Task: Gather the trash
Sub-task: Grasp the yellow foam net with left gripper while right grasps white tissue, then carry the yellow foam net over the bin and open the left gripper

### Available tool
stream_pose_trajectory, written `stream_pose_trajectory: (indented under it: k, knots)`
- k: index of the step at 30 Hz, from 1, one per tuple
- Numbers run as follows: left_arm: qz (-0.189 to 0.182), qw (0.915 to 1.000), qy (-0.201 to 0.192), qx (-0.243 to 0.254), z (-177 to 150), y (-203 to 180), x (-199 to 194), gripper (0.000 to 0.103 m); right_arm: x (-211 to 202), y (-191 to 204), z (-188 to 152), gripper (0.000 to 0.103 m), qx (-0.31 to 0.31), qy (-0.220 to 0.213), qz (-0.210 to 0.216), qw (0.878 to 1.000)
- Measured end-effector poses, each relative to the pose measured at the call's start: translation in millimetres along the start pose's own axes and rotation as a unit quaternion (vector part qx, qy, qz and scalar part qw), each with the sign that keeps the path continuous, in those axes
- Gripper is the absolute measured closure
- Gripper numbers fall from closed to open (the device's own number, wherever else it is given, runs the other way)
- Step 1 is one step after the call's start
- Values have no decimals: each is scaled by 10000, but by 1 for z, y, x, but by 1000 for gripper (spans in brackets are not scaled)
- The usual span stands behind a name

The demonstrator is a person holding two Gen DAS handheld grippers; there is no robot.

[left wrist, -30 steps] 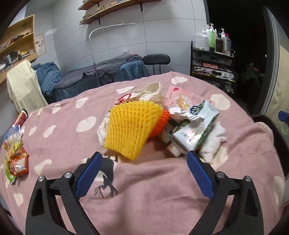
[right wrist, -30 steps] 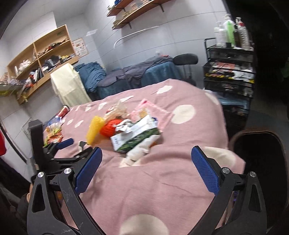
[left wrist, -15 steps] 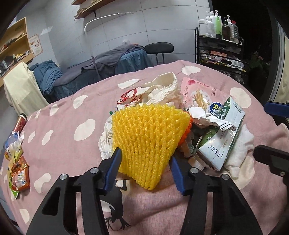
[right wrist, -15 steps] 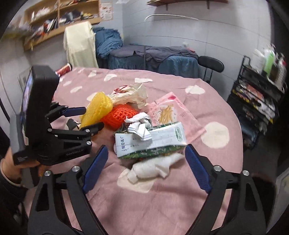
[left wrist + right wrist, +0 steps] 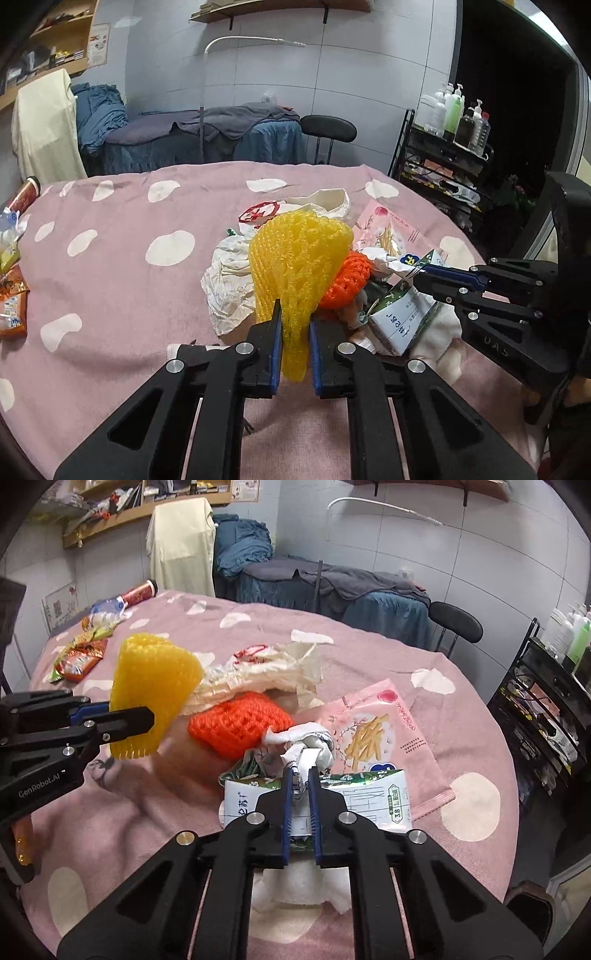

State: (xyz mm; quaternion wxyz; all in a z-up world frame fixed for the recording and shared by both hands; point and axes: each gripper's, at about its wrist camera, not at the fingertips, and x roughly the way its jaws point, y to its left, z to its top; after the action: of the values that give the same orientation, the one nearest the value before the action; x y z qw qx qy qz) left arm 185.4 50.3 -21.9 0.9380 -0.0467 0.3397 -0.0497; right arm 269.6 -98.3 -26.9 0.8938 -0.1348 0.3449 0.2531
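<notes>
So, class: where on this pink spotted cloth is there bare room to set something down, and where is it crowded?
Bare cloth lies between the snack packets at the left edge and the yellow foam net. The middle is crowded: orange net, milk carton, pink wrapper.

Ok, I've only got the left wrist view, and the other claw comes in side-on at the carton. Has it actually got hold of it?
Observer: Yes. The right claw has just been closing its jaws and is now shut on the top edge of the green-and-white carton.
Operator: The yellow net overlaps the orange one for me. Are they tangled?
Observer: It doesn't look so. In the right wrist view a narrow gap shows between the yellow net and the orange net.
Operator: Is the carton lying on anything?
Observer: Its far edge overlaps the pink snack bag, which lies flat on the cloth.
</notes>
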Motion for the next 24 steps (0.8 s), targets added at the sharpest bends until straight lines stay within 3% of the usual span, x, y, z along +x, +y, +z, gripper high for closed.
stream_pose_trajectory:
  k: [12,24]
  knots:
    - [-510,9974,-384,-328,-11,-8,-40,91,-63,-11,-17,96,438,-550,201,9973]
    - [-1014,9938,-408,-193,-23,-42,-54,91,-108,-42,-52,96,1076,-826,132,9907]
